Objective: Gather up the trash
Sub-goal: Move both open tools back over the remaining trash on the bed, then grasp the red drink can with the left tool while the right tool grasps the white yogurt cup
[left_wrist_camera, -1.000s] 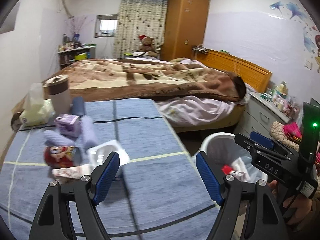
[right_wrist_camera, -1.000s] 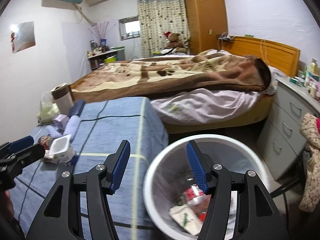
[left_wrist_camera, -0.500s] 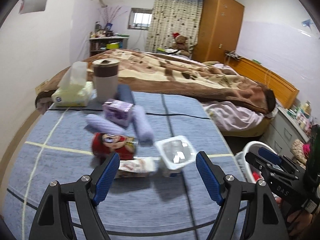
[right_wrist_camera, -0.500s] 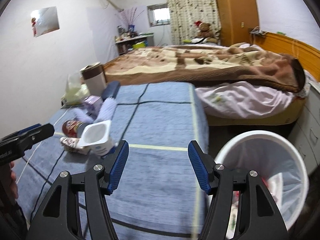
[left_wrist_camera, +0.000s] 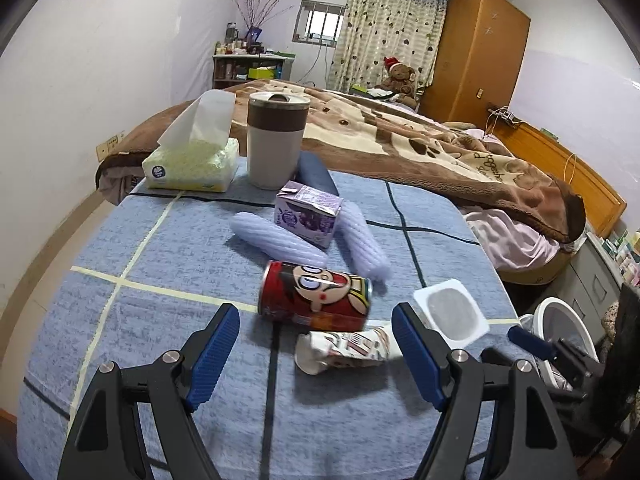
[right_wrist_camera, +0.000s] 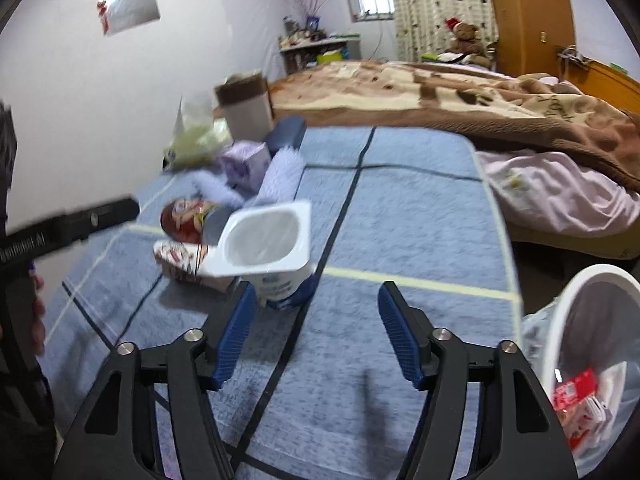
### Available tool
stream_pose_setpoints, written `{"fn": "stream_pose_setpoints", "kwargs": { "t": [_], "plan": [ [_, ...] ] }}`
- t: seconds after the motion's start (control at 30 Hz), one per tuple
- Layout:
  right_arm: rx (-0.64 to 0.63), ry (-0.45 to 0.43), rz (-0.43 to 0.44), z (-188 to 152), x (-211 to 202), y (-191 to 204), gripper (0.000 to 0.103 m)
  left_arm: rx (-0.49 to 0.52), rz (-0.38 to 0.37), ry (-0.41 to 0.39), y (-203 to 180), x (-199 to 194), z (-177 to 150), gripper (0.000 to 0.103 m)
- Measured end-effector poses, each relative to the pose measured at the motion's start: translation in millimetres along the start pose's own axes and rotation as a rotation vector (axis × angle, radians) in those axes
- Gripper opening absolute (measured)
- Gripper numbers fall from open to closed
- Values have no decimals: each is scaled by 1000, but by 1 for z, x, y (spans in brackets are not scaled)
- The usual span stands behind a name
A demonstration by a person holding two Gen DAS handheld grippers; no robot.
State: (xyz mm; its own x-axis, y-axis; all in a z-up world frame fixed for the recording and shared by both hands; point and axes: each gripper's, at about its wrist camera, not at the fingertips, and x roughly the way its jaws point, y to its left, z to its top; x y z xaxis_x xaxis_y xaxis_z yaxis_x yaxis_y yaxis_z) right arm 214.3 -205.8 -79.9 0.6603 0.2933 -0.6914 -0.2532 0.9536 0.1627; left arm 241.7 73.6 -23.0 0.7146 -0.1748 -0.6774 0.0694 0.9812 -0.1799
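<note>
Both jaws stand wide and hold nothing; those of the right gripper [right_wrist_camera: 316, 336] are opening, those of the left gripper [left_wrist_camera: 316, 354] hang over the table [left_wrist_camera: 160, 320]. Near the table's right edge lie a red can [left_wrist_camera: 316, 300], a crumpled wrapper [left_wrist_camera: 344, 350] touching it, and a white cup [left_wrist_camera: 450, 314]. A bin [right_wrist_camera: 580, 344] with trash stands off that edge.
</note>
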Motion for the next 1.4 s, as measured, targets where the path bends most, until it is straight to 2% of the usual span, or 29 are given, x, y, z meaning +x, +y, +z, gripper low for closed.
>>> {"fn": "stream_pose_setpoints", "kwargs": {
  "t": [0.27, 0.43, 0.63, 0.83, 0.87, 0.97, 1.07, 1.27, 1.4],
  "plan": [
    [-46, 13, 16, 7, 18, 13, 71, -21, -21, 42, 8, 29, 11, 78],
    [-44, 29, 14, 12, 31, 16, 71, 13, -26, 63, 0, 47, 18, 78],
    [-25, 40, -14, 19, 40, 13, 71, 5, -45, 112, -2, 69, 21, 81],
    [5, 55, -13, 23, 48, 7, 71, -52, -50, 154, 9, 84, 22, 82],
    [8, 53, -12, 24, 48, 6, 71, -58, -50, 155, 11, 86, 23, 82],
    [8, 42, -13, 24, 47, 7, 58, -89, -50, 172, 14, 92, 26, 82],
    [4, 41, -6, 25, 48, 7, 56, -136, -72, 204, 14, 101, 27, 82],
    [13, 39, 0, 25, 48, 5, 56, -155, -47, 213, 9, 111, 28, 85],
    [17, 37, -3, 25, 46, 0, 56, -116, -7, 275, 10, 117, 21, 85]
  ]
}}
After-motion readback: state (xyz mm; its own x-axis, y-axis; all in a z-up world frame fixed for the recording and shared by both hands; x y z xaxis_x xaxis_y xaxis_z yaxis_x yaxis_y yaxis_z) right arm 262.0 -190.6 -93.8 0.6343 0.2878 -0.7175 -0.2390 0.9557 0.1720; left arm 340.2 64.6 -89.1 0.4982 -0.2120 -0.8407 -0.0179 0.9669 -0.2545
